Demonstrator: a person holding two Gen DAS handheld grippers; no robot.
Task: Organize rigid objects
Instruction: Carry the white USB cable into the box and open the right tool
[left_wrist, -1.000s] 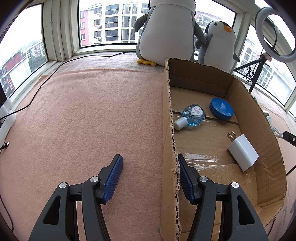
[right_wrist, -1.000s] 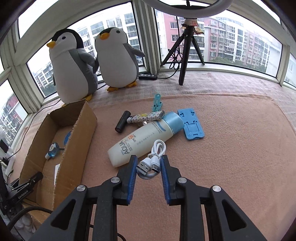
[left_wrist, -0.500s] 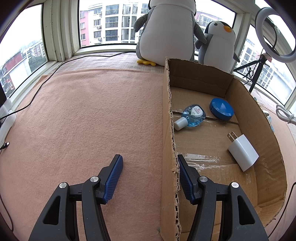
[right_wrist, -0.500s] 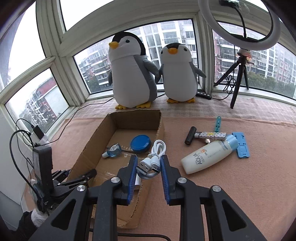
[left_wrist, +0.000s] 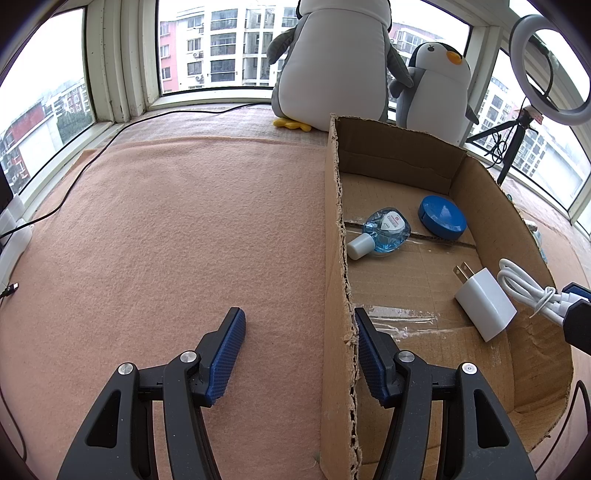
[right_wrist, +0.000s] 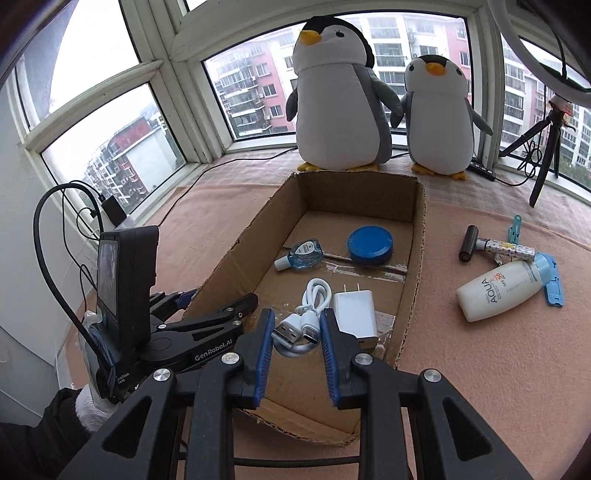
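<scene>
Left claw (left_wrist: 299, 350) straddles the cardboard box (left_wrist: 334, 258) wall, spread wide

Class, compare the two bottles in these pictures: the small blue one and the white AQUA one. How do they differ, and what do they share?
The small blue bottle lies inside the cardboard box; the white AQUA bottle lies outside it on the pink mat. The blue bottle is see-through with a white cap; the AQUA bottle is opaque white with a blue cap. The AQUA bottle is clearly larger. Both lie on their sides, untouched by either tool.

Cardboard box (right_wrist: 415, 258) was matt, ragged-edged; floor blanket (left_wrist: 166, 240) fuzzy cloth; USB cable (right_wrist: 314, 299) and charger (right_wrist: 354, 310) smooth glossy plastic; penguins (right_wrist: 340, 103) plush.
</scene>
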